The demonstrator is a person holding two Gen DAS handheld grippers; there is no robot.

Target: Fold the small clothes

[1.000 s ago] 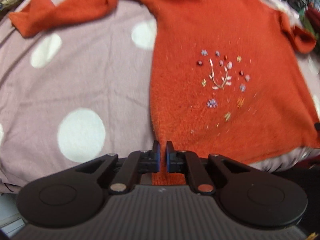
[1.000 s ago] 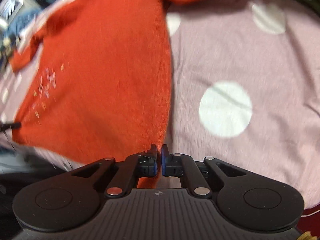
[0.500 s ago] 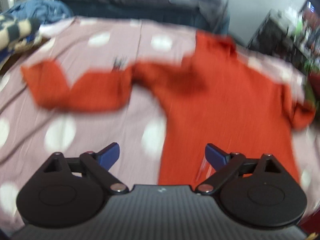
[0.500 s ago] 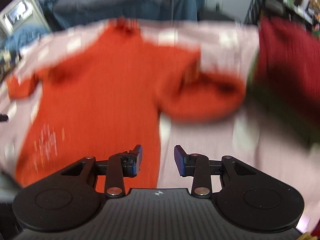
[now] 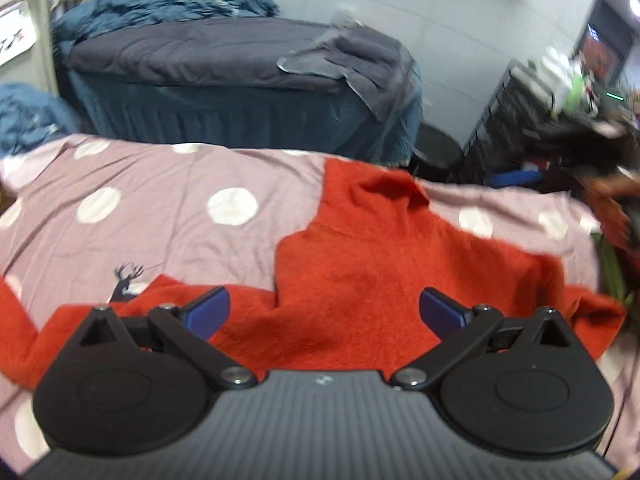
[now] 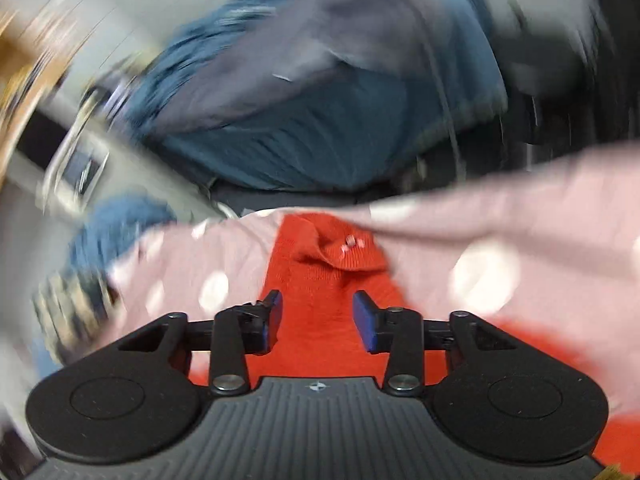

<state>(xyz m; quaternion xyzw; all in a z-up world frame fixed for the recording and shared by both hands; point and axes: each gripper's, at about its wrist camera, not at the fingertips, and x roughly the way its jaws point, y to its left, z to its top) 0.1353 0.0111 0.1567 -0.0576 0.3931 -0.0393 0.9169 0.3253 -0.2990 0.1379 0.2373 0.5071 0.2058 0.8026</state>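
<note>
A small orange-red knit sweater (image 5: pixel 384 272) lies flat on a pink sheet with white dots (image 5: pixel 160 216), collar at the far end. Its left sleeve (image 5: pixel 48 336) stretches out to the left. My left gripper (image 5: pixel 324 314) is open and empty above the sweater's chest. My right gripper (image 6: pixel 318 318) is open and empty above the same sweater (image 6: pixel 320 280), pointing at the turned-over collar (image 6: pixel 344 254). The right wrist view is heavily blurred.
A bed with dark grey and blue bedding (image 5: pixel 224 80) stands beyond the sheet. A blue cloth pile (image 5: pixel 24 116) lies at the far left. Dark shelving with clutter (image 5: pixel 560 120) is at the right. More clothes (image 5: pixel 612 236) lie at the sheet's right edge.
Both grippers were shut on the sweater's bottom hem one second ago. They have let go, opened, and lifted and tilted up toward the collar.
</note>
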